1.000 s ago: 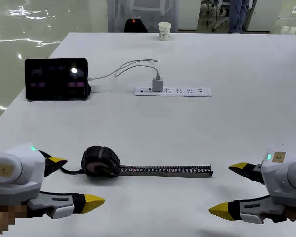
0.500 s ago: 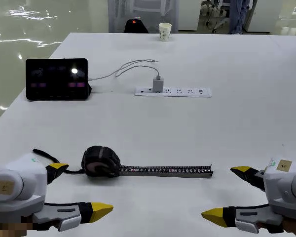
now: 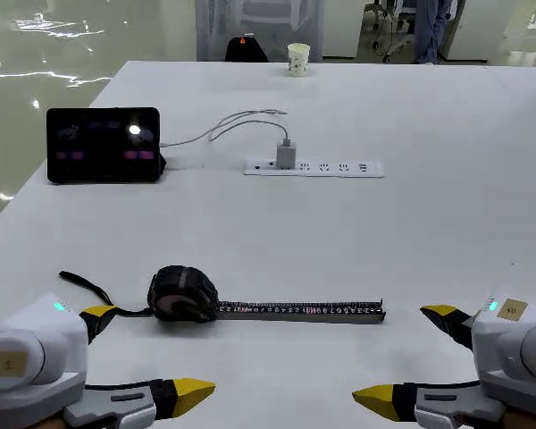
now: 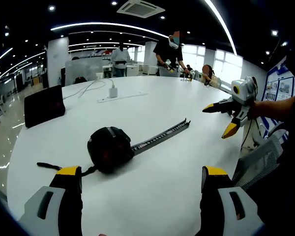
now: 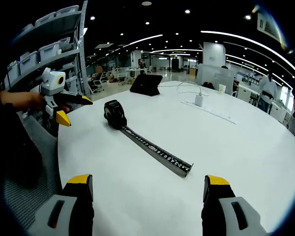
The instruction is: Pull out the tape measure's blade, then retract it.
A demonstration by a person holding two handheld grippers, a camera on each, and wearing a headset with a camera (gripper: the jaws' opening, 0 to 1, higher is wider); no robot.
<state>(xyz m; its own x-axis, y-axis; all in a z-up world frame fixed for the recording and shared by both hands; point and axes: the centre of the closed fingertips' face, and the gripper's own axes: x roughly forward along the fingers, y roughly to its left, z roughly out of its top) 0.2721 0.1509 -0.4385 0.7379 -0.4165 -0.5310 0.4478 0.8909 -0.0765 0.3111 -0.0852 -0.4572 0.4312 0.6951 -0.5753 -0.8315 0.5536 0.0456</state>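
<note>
The tape measure lies on the white table, near the edge closest to the person and a little left of centre. Its dark round case rests on its side, and its blade is out, running flat along the table to the right and ending in a small hook. A thin black strap trails from the case to the left.

The left gripper sits low at the left, jaws spread wide and holding nothing. Its yellow tips point right, one behind the case's left side and one nearer the person. The upper tip is just beside the strap; whether it touches is hard to tell from the head view. In the left gripper view the case lies between the two open jaws but ahead of them, apart from both, and the blade runs away toward the right gripper.

The right gripper is at the right, jaws also spread and empty, tips pointing left. It stands off from the blade's hooked end – near, not touching. In the right gripper view the blade runs from the hook back to the case, with the left gripper beyond it.

Farther back on the table are a dark tablet, a white power strip with a charger plugged in – its cable leads to the tablet – and a paper cup at the far edge.
</note>
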